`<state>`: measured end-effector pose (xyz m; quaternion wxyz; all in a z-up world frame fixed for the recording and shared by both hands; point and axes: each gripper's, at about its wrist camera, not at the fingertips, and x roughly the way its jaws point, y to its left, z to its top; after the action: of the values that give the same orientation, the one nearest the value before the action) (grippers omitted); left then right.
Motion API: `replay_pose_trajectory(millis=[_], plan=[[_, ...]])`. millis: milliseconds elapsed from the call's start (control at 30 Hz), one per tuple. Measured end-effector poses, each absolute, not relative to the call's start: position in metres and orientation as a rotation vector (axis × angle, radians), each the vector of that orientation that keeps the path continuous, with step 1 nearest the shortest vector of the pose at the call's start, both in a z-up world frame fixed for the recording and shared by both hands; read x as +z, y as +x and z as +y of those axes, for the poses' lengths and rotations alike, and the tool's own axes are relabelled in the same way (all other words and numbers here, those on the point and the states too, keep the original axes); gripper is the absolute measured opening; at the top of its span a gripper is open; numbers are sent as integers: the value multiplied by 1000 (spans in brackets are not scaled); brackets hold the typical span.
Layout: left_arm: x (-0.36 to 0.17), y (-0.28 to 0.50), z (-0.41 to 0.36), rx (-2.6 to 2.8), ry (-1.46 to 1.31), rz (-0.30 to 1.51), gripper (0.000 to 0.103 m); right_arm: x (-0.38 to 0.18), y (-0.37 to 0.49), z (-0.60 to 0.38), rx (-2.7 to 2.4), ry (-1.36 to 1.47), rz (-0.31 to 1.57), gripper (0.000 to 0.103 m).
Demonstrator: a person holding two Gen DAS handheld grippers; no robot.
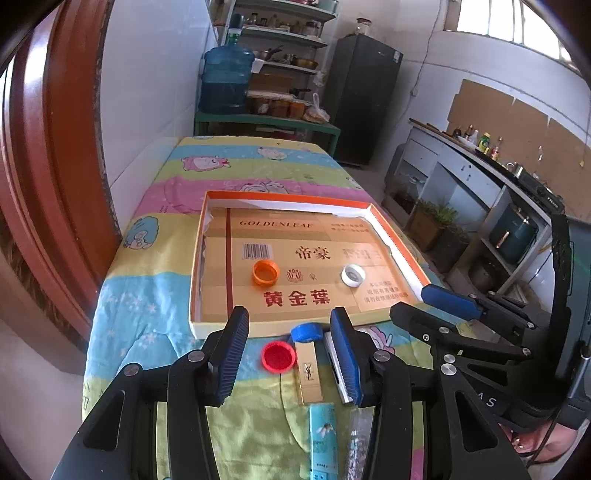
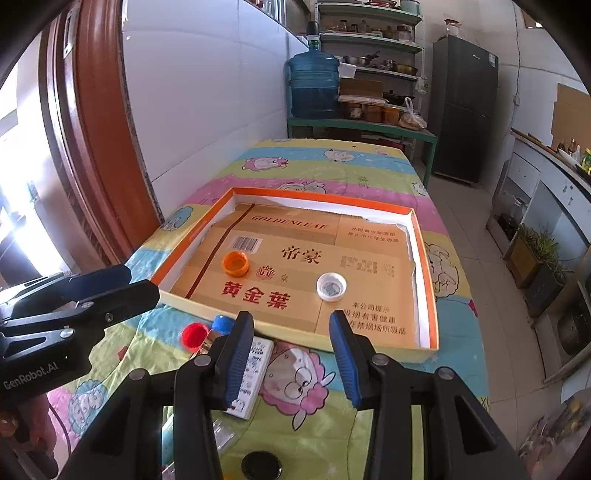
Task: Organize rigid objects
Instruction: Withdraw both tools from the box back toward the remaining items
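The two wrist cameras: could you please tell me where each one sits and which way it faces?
Left wrist: rides the left tongs, looking down at the red cap and tray; the right tongs show at right.
Right wrist: rides the right tongs, facing the tray; the left tongs show at left.
Shared: orange cap, white cap.

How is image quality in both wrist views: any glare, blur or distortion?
Left wrist: strong fisheye bending, window blown out at top right, orange cap sharp. Right wrist: same bending, glare at the left edge beside the door frame, white cap readable.
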<state>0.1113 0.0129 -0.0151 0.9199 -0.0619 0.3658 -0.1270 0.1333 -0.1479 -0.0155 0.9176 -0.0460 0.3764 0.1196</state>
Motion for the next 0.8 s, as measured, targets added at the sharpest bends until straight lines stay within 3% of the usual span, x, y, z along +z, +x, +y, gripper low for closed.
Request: replay_pose_trajectory(millis=[800], plan=[[-30,69,23,-249,-145,786,47,-29,91,-152,232,-114,816,43]])
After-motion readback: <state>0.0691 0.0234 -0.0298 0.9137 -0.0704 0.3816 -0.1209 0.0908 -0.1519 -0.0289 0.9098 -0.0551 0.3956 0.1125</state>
